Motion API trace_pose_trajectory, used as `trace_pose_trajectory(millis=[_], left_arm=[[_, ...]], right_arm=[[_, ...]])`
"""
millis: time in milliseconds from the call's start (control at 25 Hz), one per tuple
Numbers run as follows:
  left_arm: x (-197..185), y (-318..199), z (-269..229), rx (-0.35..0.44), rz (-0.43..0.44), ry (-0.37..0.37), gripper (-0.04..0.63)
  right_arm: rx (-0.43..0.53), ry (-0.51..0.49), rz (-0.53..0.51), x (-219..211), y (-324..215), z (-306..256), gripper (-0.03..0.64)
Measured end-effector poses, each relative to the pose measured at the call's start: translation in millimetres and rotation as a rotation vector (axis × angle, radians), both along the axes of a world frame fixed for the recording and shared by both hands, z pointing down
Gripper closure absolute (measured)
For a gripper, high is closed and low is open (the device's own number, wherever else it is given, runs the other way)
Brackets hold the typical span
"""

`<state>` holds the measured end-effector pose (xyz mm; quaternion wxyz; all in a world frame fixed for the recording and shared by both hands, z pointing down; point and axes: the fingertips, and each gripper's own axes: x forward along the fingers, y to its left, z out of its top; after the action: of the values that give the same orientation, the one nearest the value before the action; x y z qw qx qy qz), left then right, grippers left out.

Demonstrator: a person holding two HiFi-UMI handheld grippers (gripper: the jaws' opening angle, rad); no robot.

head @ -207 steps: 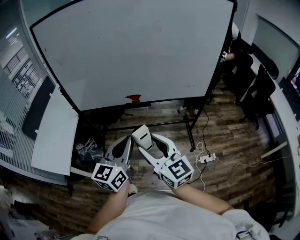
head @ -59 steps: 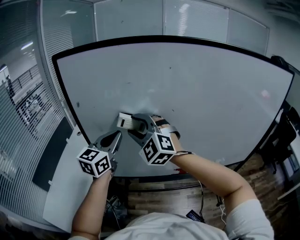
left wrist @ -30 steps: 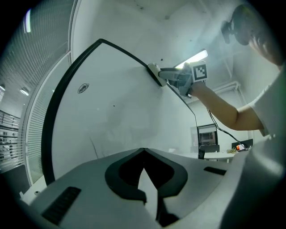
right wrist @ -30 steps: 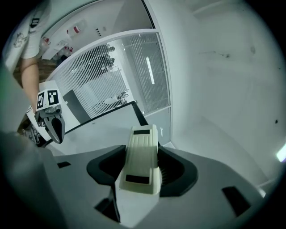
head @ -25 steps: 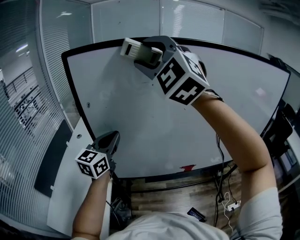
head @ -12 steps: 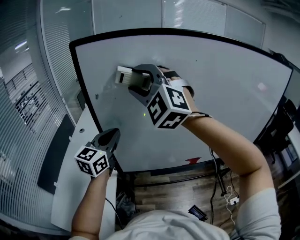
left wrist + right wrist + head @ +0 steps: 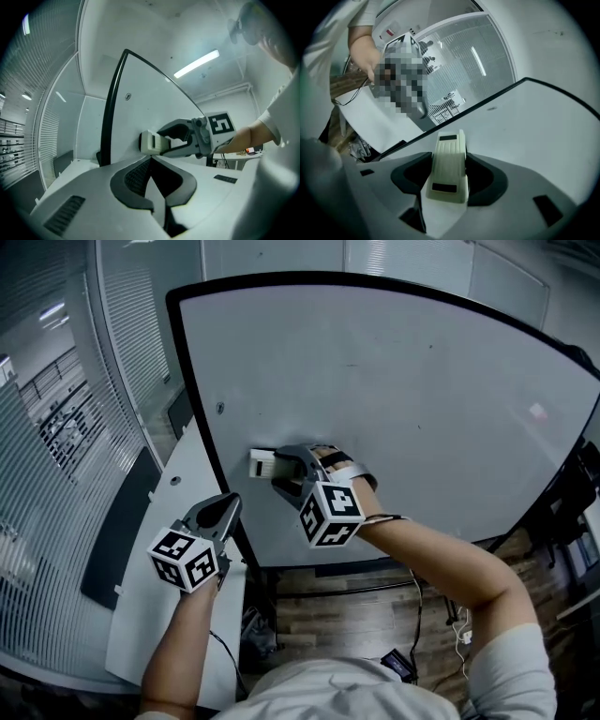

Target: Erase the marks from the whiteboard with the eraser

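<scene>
The whiteboard stands upright in a black frame and is nearly all white, with faint specks near its top and a pinkish spot at the right. My right gripper is shut on the cream eraser and presses it against the board's lower left, close to the frame's left bar. The right gripper view shows the eraser clamped between the dark pads, with the board beyond it. My left gripper hangs shut and holds nothing, left of and below the eraser, off the board.
A pale panel and a dark slab lean at the left below the board. Glass walls with blinds stand on the left. Wooden floor with cables lies under the board. A dark chair is at the right edge.
My right gripper has carried the eraser down the board, from near the top edge to the lower left. The left gripper has stayed low at the left, still shut.
</scene>
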<state>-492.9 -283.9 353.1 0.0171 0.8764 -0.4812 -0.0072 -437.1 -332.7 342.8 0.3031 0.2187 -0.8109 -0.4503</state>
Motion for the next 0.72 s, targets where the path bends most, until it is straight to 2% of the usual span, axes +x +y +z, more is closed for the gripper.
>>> trace_pose_trajectory(millis=[200, 360, 520, 720], left_arm=[[-14, 6, 10, -0.02, -0.021, 0.009, 0.589], [-21, 10, 14, -0.029, -0.02, 0.01, 0.589], [-25, 13, 11, -0.022, -0.022, 0.016, 0.588], [-24, 14, 6, -0.016, -0.009, 0.019, 0.589]], right_arm=[[-0.081, 0.054, 0.004, -10, 1, 55, 0.387], [-0.081, 0.096, 0.012, -15, 1, 65, 0.387], [-0.058, 0.101, 0.017, -24, 3, 45, 0.387], [-0.022, 0.071, 0.019, -47, 4, -9, 0.387]])
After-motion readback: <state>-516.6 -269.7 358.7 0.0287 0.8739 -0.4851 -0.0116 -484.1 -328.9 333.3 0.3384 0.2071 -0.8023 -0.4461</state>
